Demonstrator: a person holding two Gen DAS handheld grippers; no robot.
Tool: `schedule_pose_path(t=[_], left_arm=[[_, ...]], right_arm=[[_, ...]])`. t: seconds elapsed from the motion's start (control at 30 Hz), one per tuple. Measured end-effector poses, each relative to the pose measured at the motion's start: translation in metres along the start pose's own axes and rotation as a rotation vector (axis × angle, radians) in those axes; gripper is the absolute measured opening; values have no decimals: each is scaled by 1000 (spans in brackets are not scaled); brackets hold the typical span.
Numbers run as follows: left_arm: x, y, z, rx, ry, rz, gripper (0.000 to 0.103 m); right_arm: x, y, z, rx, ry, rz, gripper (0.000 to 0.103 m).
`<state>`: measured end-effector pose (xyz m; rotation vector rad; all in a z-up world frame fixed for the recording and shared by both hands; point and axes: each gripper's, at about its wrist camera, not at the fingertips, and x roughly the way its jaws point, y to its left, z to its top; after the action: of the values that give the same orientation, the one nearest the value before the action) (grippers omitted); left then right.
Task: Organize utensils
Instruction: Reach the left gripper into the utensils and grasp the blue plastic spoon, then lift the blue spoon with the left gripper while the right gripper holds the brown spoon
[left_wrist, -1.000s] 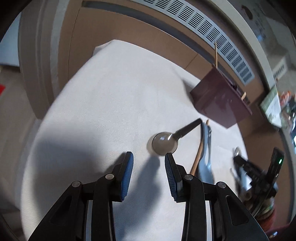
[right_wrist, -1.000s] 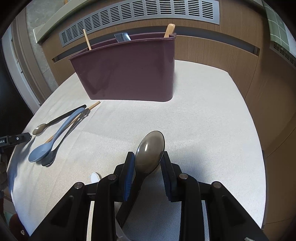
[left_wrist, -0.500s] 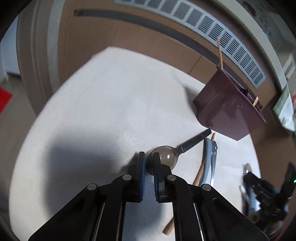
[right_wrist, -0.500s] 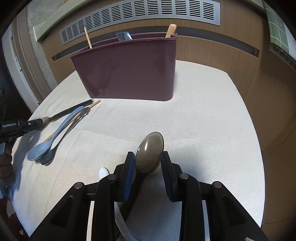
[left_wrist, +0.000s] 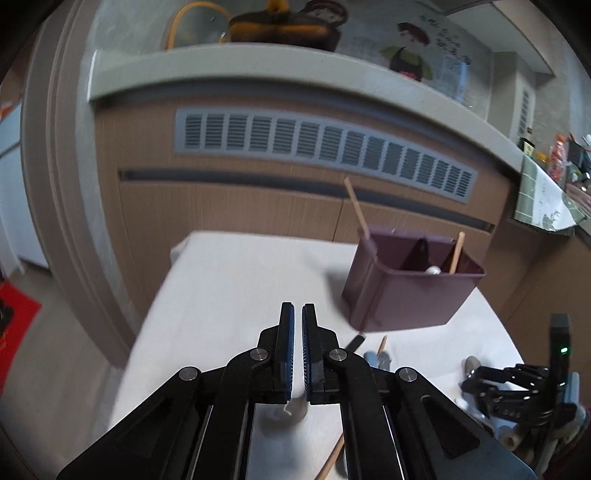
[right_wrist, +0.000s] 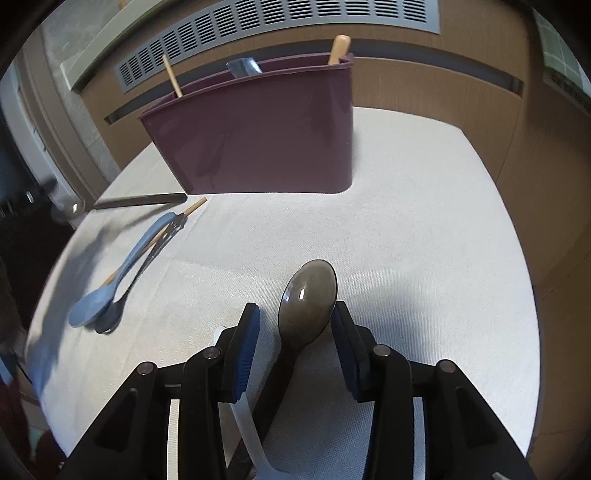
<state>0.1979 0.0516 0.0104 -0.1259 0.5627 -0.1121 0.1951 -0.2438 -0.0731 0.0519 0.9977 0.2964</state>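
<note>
Soft indoor light, motion-blurred left view, fisheye-bent dark corners.

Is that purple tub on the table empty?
No. The purple tub stands upright with wooden sticks and a utensil handle poking out.

A maroon plastic utensil holder (right_wrist: 258, 140) stands upright on the white tablecloth (right_wrist: 406, 221), divided into compartments; two wooden sticks (right_wrist: 171, 75) and a grey-blue handle (right_wrist: 243, 67) rise from it. In front of the holder, to its left, a black-handled spoon (right_wrist: 140, 200) appears lifted off the cloth. Just beyond it a light blue spoon (right_wrist: 122, 273) lies over a dark spoon (right_wrist: 110, 317) and a wooden stick. Well in front of the holder lies a smoky translucent spoon (right_wrist: 308, 295), bowl up, beside a white utensil (right_wrist: 245, 413).
</note>
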Motion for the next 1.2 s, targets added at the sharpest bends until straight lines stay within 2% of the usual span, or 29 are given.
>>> schedule_pose_path(t=[0.17,0.23,0.27,0.47,0.53,0.57,0.6,0.63,0.8,1.03,1.2], left_arm=[[-10,-12,13,48,-33,-4,4],[-11,-13,14,49,-21,-11,4],[-10,-12,13,45,-5,-21,4],[24,-3,-19,44,184,-145,8],[37,-7,-29,45,258,-200,16],[44,-12,-34,48,290,-224,25],[50,-18,-39,56,315,-243,30],[55,-25,-42,68,329,-250,31],[81,-56,-55,142,378,-187,31],[99,-64,-58,162,418,-136,30],[107,-61,-55,142,418,-114,20]], right_arm=[[8,15,7,-51,13,-96,37],[10,15,11,-48,9,-114,30],[10,15,12,-43,6,-115,30],[-10,6,6,-12,-69,-88,29],[-21,3,4,-3,-95,-72,29],[-25,1,4,0,-106,-67,29],[-28,0,5,1,-112,-65,29],[-30,0,5,-1,-118,-68,29],[-30,2,8,-4,-121,-62,29],[-30,0,5,0,-130,-67,29],[-30,-2,3,6,-133,-66,29]])
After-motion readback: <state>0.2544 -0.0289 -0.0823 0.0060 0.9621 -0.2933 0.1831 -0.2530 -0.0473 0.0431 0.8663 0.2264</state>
